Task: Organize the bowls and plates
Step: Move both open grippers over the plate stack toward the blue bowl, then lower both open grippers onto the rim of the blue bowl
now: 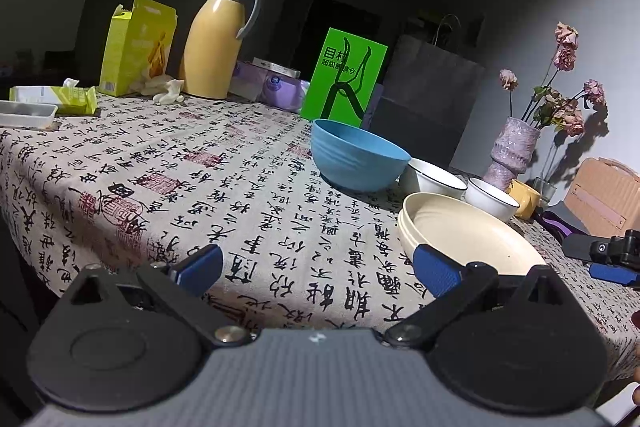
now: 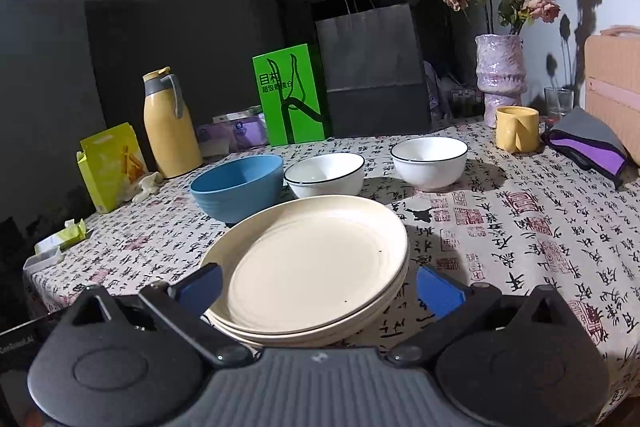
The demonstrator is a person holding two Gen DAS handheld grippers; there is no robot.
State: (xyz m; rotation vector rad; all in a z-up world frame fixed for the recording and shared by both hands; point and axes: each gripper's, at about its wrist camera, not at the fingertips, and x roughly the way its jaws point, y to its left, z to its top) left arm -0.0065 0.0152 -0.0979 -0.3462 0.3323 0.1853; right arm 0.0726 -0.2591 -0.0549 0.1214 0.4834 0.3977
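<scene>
both tongs gape open, gripping nothing. right tongs (image 2: 318, 281) straddle stacked cream plates (image 2: 316, 259) on the worktop (image 2: 520, 227); blue bowl (image 2: 236, 185) and two white bowls (image 2: 326, 173) sit behind. left tongs (image 1: 318, 269) hover beside the plates. only the right view shows the yellow mug (image 2: 516, 129) clearly.

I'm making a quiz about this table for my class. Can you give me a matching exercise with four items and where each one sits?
Items:
1. blue bowl
2. cream plates
3. yellow mug
4. green book

Places:
A. stacked between the right gripper's open jaws
B. standing upright beside the dark paper bag
C. in front of the pink vase
D. left end of the row of three bowls

Pairs: 1-D, 2-A, 3-C, 4-B
</scene>
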